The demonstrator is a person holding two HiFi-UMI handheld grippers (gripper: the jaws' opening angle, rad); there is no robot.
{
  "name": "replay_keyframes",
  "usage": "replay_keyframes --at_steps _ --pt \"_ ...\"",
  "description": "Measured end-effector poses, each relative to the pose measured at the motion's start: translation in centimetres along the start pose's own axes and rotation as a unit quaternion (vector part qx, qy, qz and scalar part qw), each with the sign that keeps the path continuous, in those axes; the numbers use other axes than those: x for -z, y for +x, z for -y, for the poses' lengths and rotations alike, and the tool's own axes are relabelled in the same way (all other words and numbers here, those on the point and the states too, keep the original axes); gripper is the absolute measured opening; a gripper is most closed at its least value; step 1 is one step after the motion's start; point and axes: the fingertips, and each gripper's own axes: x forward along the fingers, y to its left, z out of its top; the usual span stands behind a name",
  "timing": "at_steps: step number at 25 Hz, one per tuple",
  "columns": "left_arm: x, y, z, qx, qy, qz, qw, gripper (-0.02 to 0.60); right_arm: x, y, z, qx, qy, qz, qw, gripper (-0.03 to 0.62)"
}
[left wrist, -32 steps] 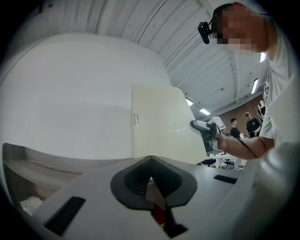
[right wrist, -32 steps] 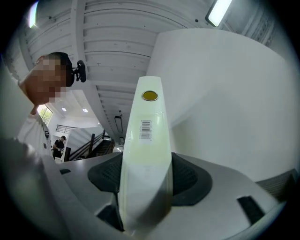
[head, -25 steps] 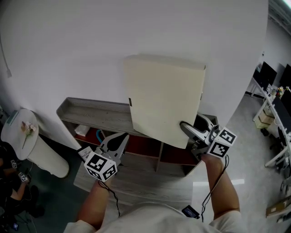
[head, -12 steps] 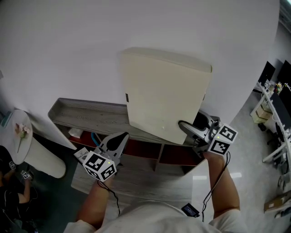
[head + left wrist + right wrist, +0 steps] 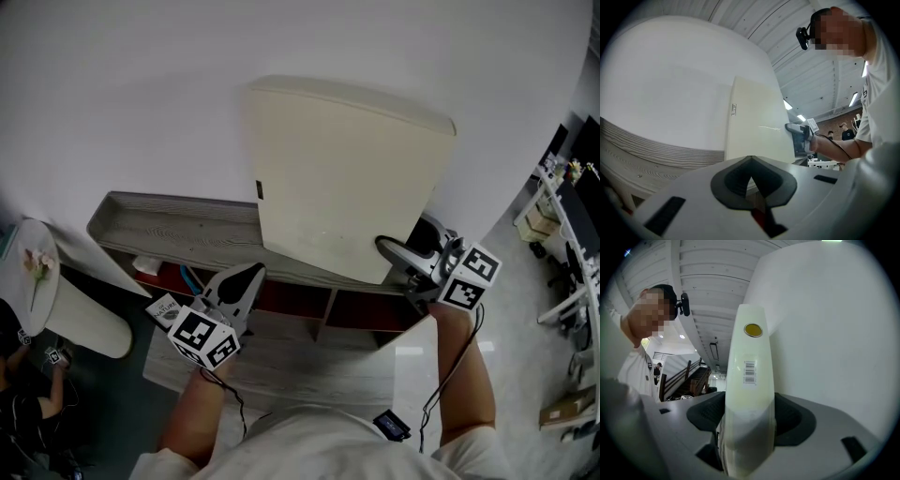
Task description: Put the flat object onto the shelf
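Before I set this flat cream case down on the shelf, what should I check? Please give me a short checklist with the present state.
1. Right gripper holds the flat cream case: ok, its jaws are closed on the case's edge.
2. Grip is central: not ok, it holds near one lower corner, so the case may swing.
3. Left gripper is free to help: ok, jaws together, nothing between them.
4. Grey shelf top is free of things: cannot tell, the case hides its right part.
5. Case lies on the shelf: not ok, it is held upright in the gripper, not laid down.
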Motion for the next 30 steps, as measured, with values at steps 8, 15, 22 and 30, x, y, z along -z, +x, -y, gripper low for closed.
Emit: replay_keyframes --at_steps 8,15,22,30 --pt "-0.4 -0.2 0.8 -0.001 0.000 -0.004 1.0000 0.012 0.2 -0.2 -0.2 0.012 -0.003 -0.012 1.000 0.310" --pt "-0.8 -0.8 3.1 0.006 0.014 -0.007 0.9999 0.012 0.4 -2.0 -0.2 0.035 -0.010 -0.025 0.999 0.316" --pt "-1.3 -1.4 6.2 -0.001 0.023 -0.004 0.9997 0.012 0.1 -5.3 -1.9 0.045 -0.005 -0.015 0.999 0.316" --pt "-0.6 -1.6 10.8 -0.004 0.019 -0.011 0.9997 0.012 0.5 -9.4 -6.1 0.032 -0.009 -0.006 0.999 0.316"
